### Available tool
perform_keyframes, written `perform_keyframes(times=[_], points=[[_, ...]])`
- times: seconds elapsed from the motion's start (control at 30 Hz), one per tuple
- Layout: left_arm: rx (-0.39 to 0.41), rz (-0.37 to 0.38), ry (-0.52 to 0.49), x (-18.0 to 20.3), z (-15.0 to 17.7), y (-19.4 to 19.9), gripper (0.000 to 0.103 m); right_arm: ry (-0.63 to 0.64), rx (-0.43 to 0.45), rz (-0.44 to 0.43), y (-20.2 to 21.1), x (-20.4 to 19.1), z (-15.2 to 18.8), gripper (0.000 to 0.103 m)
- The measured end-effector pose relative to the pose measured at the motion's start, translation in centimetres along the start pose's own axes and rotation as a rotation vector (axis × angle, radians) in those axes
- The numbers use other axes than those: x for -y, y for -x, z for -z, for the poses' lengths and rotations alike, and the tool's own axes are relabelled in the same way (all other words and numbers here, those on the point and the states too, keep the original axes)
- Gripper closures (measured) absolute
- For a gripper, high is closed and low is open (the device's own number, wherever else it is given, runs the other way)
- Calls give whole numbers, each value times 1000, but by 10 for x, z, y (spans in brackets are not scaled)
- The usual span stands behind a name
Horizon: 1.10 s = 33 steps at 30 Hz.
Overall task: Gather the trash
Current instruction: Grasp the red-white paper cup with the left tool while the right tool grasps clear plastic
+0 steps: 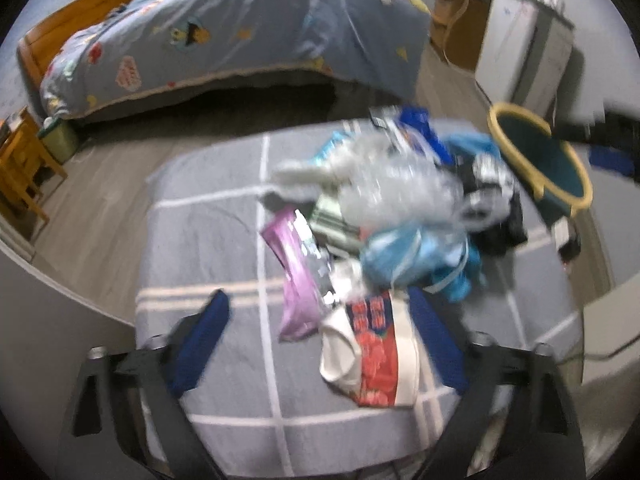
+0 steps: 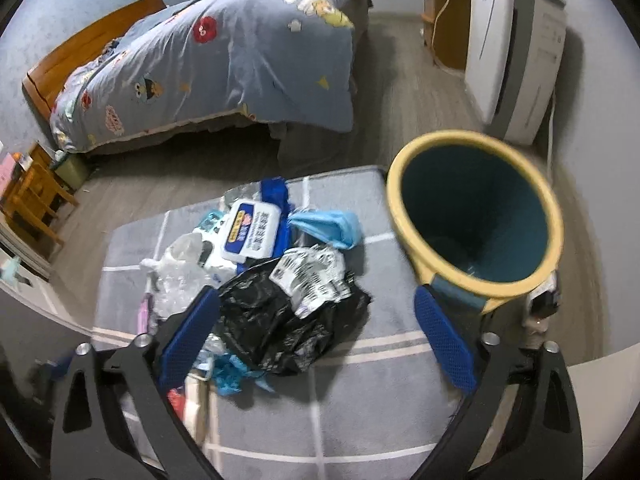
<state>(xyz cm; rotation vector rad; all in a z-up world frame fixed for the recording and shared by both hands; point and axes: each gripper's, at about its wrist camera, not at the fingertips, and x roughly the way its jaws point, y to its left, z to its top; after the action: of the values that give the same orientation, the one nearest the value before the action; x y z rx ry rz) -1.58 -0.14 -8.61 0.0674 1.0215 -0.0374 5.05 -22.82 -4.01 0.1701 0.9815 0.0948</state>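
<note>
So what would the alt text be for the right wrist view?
An open hand-held gripper hovers over a crumpled black plastic bag in a trash pile on a grey striped cloth. A yellow-rimmed teal bin stands to the right, a bed behind.

Bedroom with grey wood-look floor [image 2: 420, 92], wooden bed [image 2: 92, 46] under patterned blue duvet [image 2: 240, 60], possibly a white appliance [image 2: 492, 44] by the wall.

Grey mat [image 2: 360, 392] with white grid lines, black bag [image 2: 280, 328] in the middle, blue-and-white wipes pack [image 2: 252, 236] at 11 o'clock of it. Bin [image 2: 404, 216] at 2 o'clock is yellow-rimmed, teal inside. Red-and-white wrapper [image 1: 372, 352], pink pouch [image 1: 296, 280], blue cartoon-print duvet [image 2: 240, 68].
</note>
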Motion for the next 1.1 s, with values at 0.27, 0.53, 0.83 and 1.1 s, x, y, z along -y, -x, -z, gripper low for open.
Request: perform_keyframes(times=[0.27,0.53,0.83,1.1], points=[[-170,28,-49,14,23,-37,55,-26,-53,-55,-14,8,-4,24],[-188,25,-81,17,25,-33,88,84,-50,-155,-12,-24,-2,25],[15,-46,-33,-19,-10,22,88,289,-93,-193,-41,-89,2,24],[78,-57,70,-59,-39,32,88,448,-221,-93,-89,-125,24,49]])
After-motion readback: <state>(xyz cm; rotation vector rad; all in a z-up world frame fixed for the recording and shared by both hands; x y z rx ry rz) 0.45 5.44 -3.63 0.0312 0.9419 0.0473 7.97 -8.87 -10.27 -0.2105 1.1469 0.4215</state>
